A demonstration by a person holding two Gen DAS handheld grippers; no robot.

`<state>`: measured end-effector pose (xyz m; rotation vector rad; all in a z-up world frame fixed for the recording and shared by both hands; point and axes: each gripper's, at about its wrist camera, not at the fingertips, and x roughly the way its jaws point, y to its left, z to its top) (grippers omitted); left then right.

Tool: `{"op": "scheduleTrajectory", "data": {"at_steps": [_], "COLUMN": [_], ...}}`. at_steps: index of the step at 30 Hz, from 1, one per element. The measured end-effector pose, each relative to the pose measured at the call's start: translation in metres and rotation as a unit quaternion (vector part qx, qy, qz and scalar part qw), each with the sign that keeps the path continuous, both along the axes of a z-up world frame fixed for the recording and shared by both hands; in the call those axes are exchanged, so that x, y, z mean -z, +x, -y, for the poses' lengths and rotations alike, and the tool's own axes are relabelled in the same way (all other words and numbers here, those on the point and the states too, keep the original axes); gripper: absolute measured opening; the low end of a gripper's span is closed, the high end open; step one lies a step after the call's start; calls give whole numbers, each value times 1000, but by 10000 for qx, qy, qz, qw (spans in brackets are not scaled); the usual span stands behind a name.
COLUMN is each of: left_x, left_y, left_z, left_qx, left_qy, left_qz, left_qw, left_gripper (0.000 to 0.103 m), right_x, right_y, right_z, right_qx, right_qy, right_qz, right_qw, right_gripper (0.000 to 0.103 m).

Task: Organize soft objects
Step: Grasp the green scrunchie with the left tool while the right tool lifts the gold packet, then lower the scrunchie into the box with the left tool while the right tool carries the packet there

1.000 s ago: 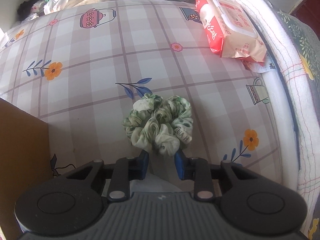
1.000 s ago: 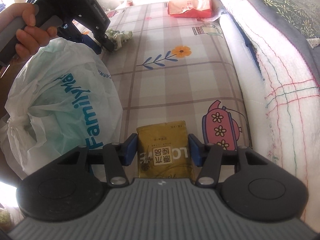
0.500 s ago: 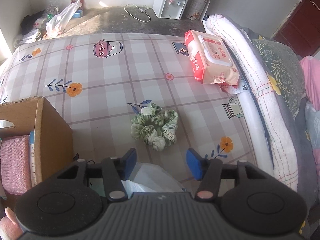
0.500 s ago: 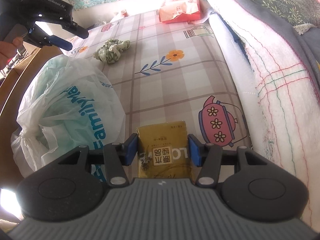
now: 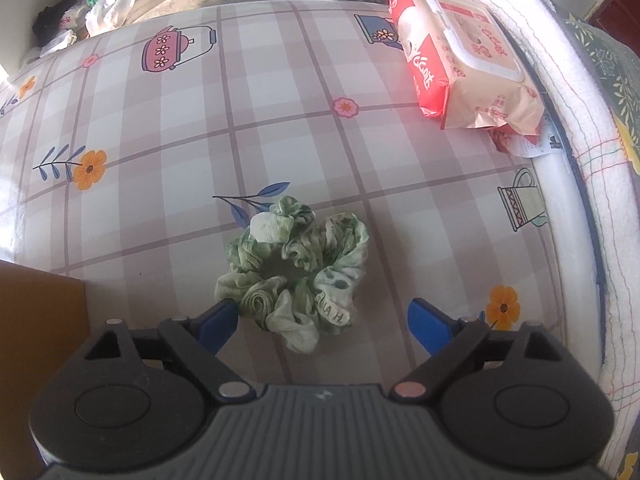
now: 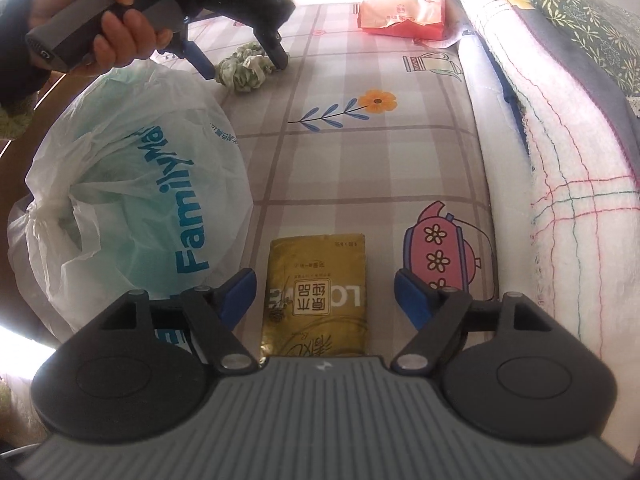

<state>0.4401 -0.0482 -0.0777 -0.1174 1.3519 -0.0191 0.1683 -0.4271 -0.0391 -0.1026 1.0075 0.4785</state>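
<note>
A green and white scrunchie [image 5: 298, 272] lies on the patterned sheet; it also shows in the right wrist view [image 6: 245, 67]. My left gripper [image 5: 324, 318] is open and low over it, the blue fingertips on either side of its near edge, the left one touching it. In the right wrist view the left gripper [image 6: 242, 65] straddles the scrunchie. My right gripper [image 6: 325, 296] is open, its fingers on either side of a gold tissue pack [image 6: 316, 294] that lies flat on the sheet.
A red and pink wet-wipes pack [image 5: 464, 68] lies at the far right. A white plastic bag [image 6: 132, 208] sits left of the tissue pack. A cardboard box [image 5: 40, 320] stands at the left. A rolled white blanket [image 5: 576, 184] runs along the right edge.
My left gripper rose and opened half a second ago, then came back down over the scrunchie with its jaws wide. My right gripper has opened wider around the tissue pack.
</note>
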Motion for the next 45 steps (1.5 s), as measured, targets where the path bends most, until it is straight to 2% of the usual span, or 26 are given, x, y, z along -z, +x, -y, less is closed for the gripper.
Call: {"op": "scheduleTrajectory", "data": {"at_steps": [4, 6, 8, 9, 11, 13, 18, 25, 28, 33, 39, 45], "left_x": [8, 7, 4, 2, 0, -4, -28, -87, -114, -157, -192, -184], "left_y": [3, 2, 2, 3, 2, 0, -13, -59, -88, -158, -252, -329], "left_z": [3, 5, 5, 4, 1, -1, -8, -25, -41, -75, -119, -174], "left_qx": [-71, 19, 117, 122, 50, -33, -144, -4, 30, 138, 36, -633], "left_qy": [197, 302, 300, 247, 154, 73, -135, -508, -709, -981, -1161, -1180], "left_qz": [-3, 129, 215, 231, 264, 363, 658, 1175, 1370, 1834, 2409, 2485], "left_qw": [9998, 9995, 9993, 9994, 9995, 9993, 9976, 9918, 9880, 9780, 9636, 9593], "left_gripper": [77, 64, 47, 44, 35, 32, 30, 30, 30, 30, 30, 30], "right_x": [3, 2, 2, 2, 2, 2, 0, -22, -42, -75, -116, -138], "right_y": [3, 4, 4, 3, 0, -4, -9, -24, -39, -66, -94, -110], "right_z": [6, 7, 6, 6, 6, 4, 5, 19, 22, 24, 10, -36], "right_qx": [-42, 1, 59, 91, 135, 110, 303, 772, 836, 840, 481, -280], "right_qy": [-20, 13, -15, -13, 22, 53, 128, 453, 517, 739, 1245, 1621], "right_qz": [-53, -96, -121, -133, -153, -152, -88, 142, 397, 782, 1129, 1172], "right_qw": [10000, 10000, 9999, 9999, 9998, 9998, 9994, 9959, 9944, 9906, 9846, 9794], "right_gripper": [76, 76, 75, 74, 69, 53, 50, 50, 50, 50, 50, 50]}}
